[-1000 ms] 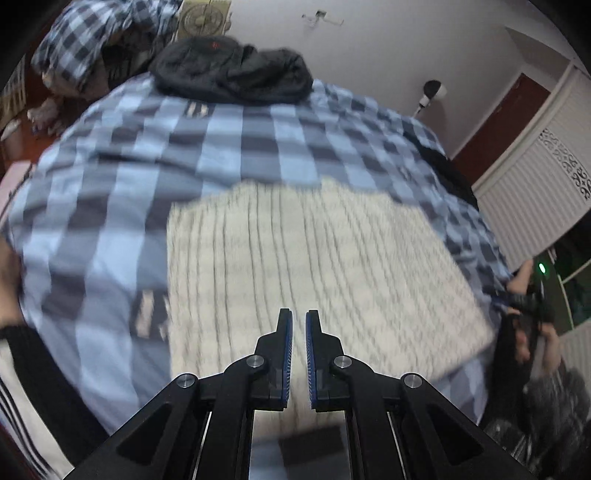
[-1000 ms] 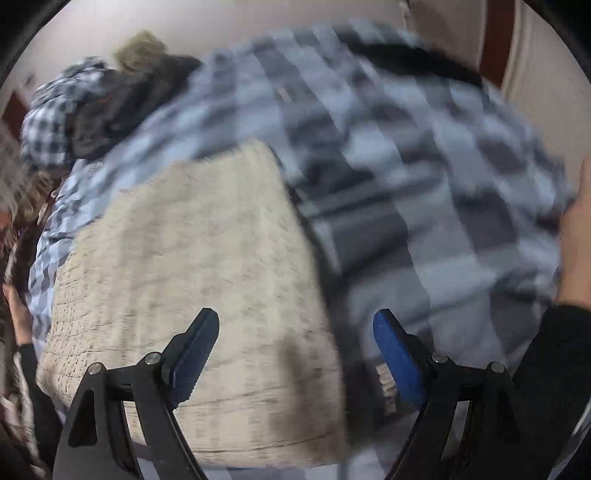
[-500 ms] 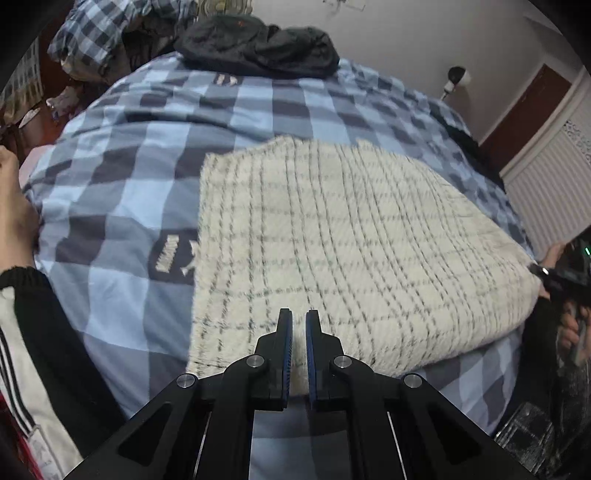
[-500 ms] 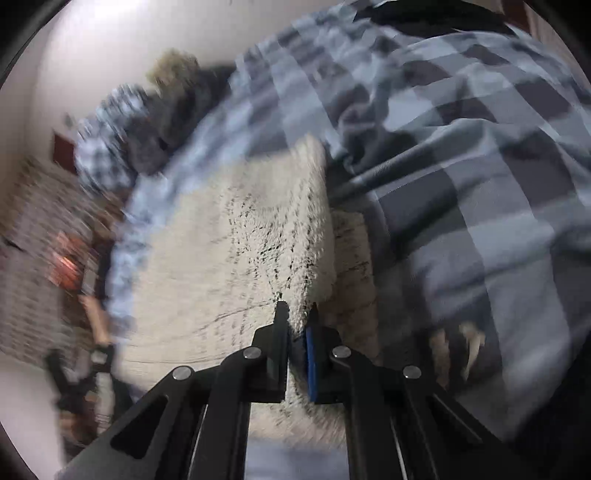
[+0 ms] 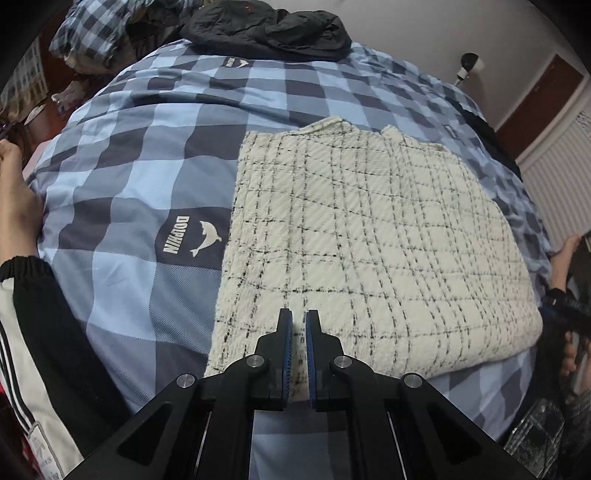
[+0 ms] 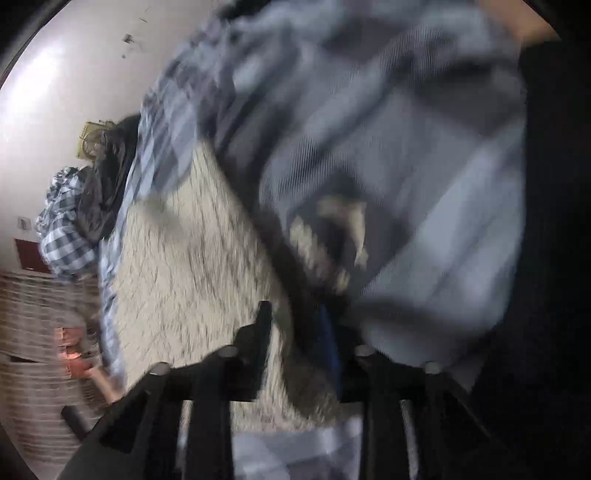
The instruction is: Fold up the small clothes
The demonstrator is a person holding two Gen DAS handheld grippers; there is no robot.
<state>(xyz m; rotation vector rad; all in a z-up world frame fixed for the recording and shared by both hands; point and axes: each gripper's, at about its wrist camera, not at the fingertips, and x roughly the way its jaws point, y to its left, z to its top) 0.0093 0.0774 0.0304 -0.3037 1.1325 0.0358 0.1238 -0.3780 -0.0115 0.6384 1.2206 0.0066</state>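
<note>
1. While the cream checked garment (image 5: 369, 236) lies flat on the bed (image 5: 147, 147), already doubled into a rough rectangle with its collar end away from the left wrist camera, its near hem sits right at the left gripper (image 5: 298, 321), whose fingers are almost touching with only a thin slit between them. Whether any cloth is pinched in that slit I cannot tell; they may simply hover over the hem.
2. Seen from the right wrist view, the right gripper (image 6: 295, 314) has its fingers a little apart, astride the garment's (image 6: 192, 277) side edge, but the picture is badly smeared and a real grip cannot be confirmed.
3. Likely trouble: if one gripper has only the top layer, lifting would peel the fold open instead of carrying both layers.
4. Uneven pulls from the two sides would probably skew the rectangle and wrinkle it.
5. A low pinch could catch the blue checked duvet (image 5: 122, 280) beneath and drag it up with the knit.
6. Thick, nubbly cloth looks prone to slipping from a shallow bite.
7. Further off, the dark jacket (image 5: 266, 29) at the bed's head poses no hazard.
</note>
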